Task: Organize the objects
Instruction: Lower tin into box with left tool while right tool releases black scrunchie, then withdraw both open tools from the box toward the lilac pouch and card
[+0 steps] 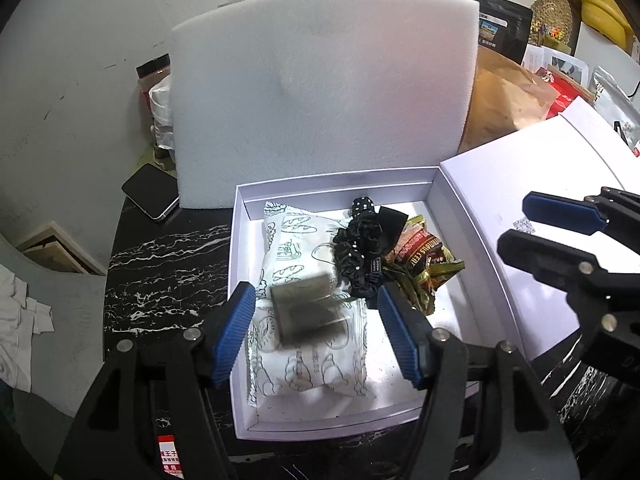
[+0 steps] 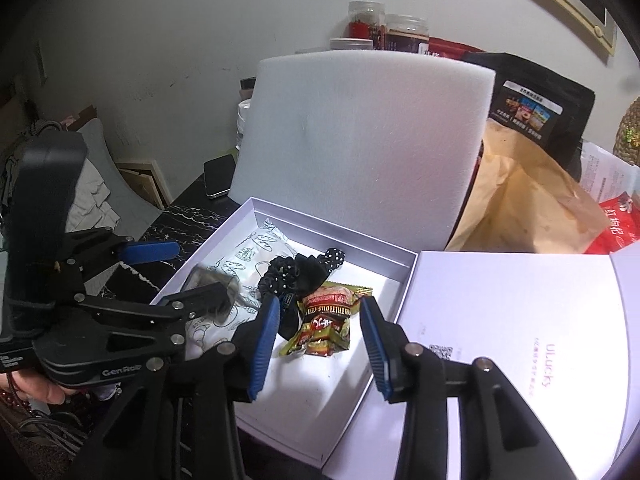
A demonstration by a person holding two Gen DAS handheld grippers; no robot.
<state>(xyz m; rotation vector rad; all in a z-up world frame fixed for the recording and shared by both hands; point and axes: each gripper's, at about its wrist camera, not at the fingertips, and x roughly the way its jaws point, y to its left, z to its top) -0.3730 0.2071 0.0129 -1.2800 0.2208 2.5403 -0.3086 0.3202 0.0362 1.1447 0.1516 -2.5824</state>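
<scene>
left gripper (image 1: 316,332) sits at the bottom centre of the left wrist view, jaws apart, nothing pinched. a small dark blurred packet (image 1: 306,310) shows between the blue pads (image 1: 234,332), over the white printed pouch (image 1: 304,300); cannot tell if it touches a pad or the pouch.

right gripper (image 2: 318,344) is at the bottom centre of the right wrist view, also released, pads clear of everything. the red and green snack packet (image 2: 324,324) lies in the box right behind the gap between them.

white box (image 1: 240,280) is open on the black marbled table (image 1: 168,264), middle of both views. inside: pouch on the left, black dotted scrunchie (image 1: 362,248) in the middle, touching the snack packet on its right. box lid (image 2: 520,320) lies flat against the box's right edge, printed text on it.

white foam sheet (image 1: 324,96) stands upright just behind the box, upper centre. phone (image 1: 150,192) flat on the table left of the foam. brown paper bag (image 2: 520,200) to the right behind the lid. jars (image 2: 384,24) along the wall at the top. a hand (image 2: 36,388) shows at the lower left of the right wrist view under the left gripper's body.
</scene>
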